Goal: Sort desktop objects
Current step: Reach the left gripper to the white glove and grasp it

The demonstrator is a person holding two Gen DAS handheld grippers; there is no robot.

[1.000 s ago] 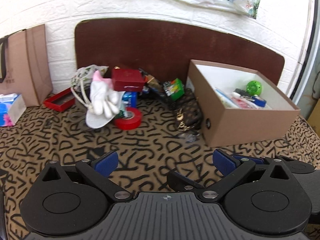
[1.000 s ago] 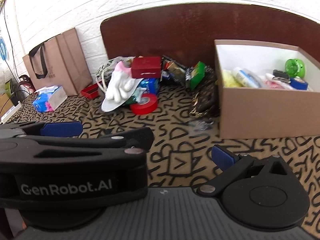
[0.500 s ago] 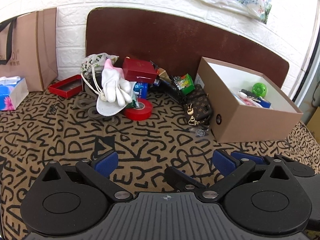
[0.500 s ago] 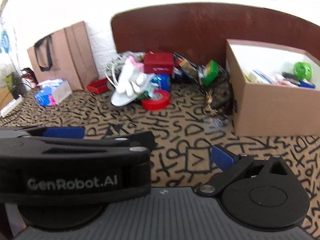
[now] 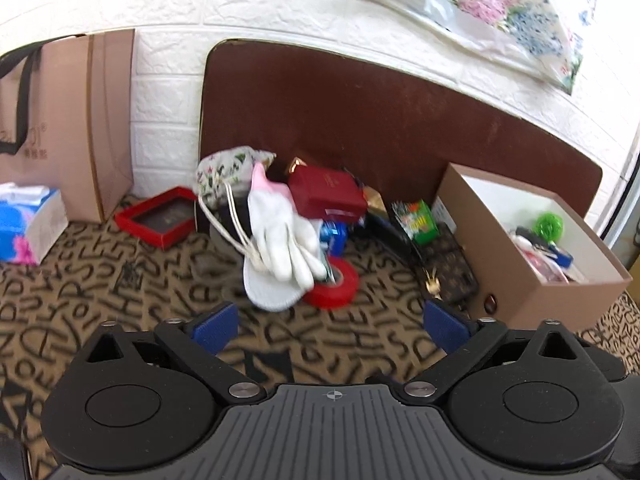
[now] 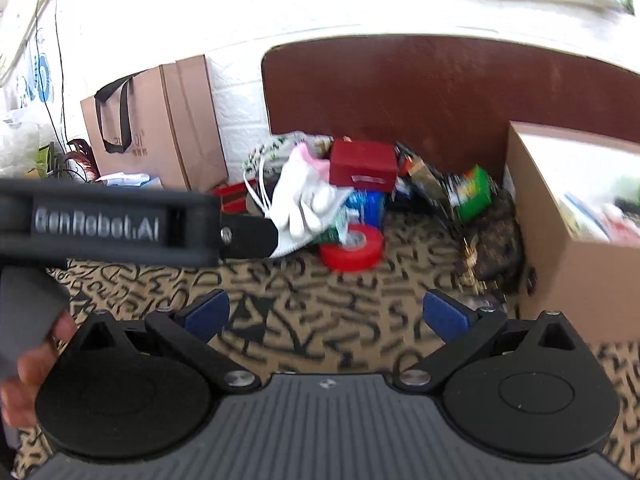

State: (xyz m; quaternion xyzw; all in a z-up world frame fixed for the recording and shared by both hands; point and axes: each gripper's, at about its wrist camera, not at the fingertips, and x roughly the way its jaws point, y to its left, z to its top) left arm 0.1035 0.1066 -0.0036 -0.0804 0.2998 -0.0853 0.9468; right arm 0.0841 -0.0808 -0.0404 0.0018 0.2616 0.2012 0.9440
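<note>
Left wrist: round glossy red tape roll [image 5: 335,286]

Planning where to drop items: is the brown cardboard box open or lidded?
Open: the brown cardboard box has no lid, and its white interior holds a green ball.

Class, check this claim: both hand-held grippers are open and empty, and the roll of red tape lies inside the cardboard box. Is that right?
Not quite. The red tape lies on the patterned tablecloth beside the white glove, outside the cardboard box, as the left wrist view shows. Both the left hand-held gripper and the right hand-held gripper are open and empty.
</note>
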